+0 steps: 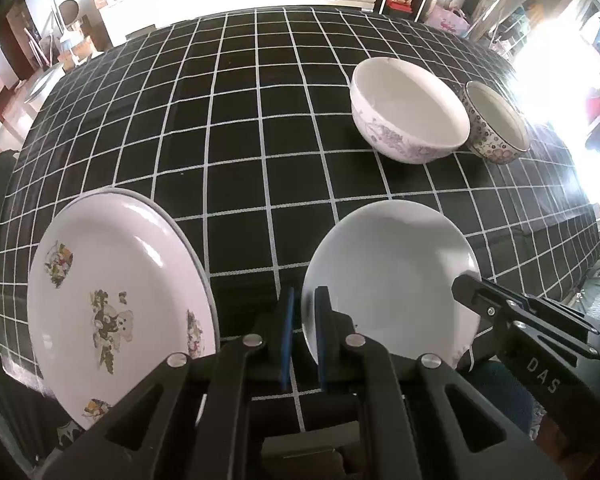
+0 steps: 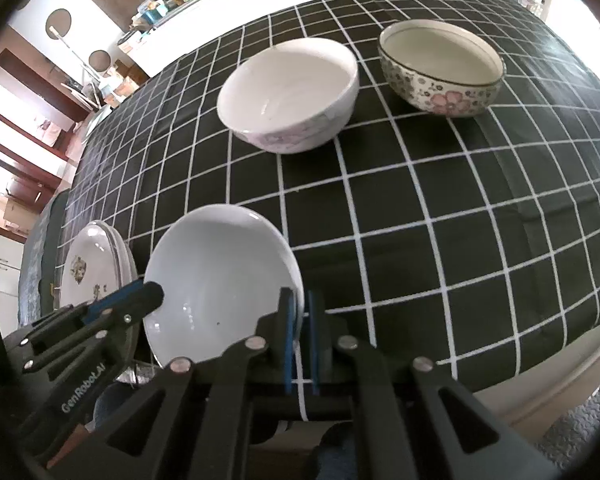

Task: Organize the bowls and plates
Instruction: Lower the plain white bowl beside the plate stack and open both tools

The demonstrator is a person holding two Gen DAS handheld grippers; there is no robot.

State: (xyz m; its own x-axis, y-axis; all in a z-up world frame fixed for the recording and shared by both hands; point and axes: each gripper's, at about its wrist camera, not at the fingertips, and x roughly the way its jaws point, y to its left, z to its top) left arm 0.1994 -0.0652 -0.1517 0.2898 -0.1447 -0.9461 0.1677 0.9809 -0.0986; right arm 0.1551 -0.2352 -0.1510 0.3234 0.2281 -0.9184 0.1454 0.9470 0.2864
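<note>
**Both grippers clamped on the white plate, bowls not yet sorted**

The left gripper [image 1: 302,328] is seen closed on the left rim of the plain white plate [image 1: 388,272], its blue pads pinching the edge between them. The right gripper [image 2: 300,332] is likewise closed on the opposite rim of the same plate, so the plate is held from both sides near the front edge of the table; whether it is lifted or resting on the cloth cannot be told.

Going from left to right across the checked tablecloth [image 1: 240,140]: at the far left a printed plate [image 1: 116,300] with a bear pattern is found, and a second rim is visible beneath it, so a small stack is judged to be started there. Just beside it, to the right, the white plate is held. Further back and to the right a white bowl [image 1: 408,112] with a faint purple print is standing upright, and next to it, close or touching, a flowered bowl [image 1: 496,124] is standing, also upright.

The task is judged to be partly done: the plates are being gathered at the left, with the white plate probably meant for that stack. The two bowls are not yet nested and are left to be dealt with.
</note>
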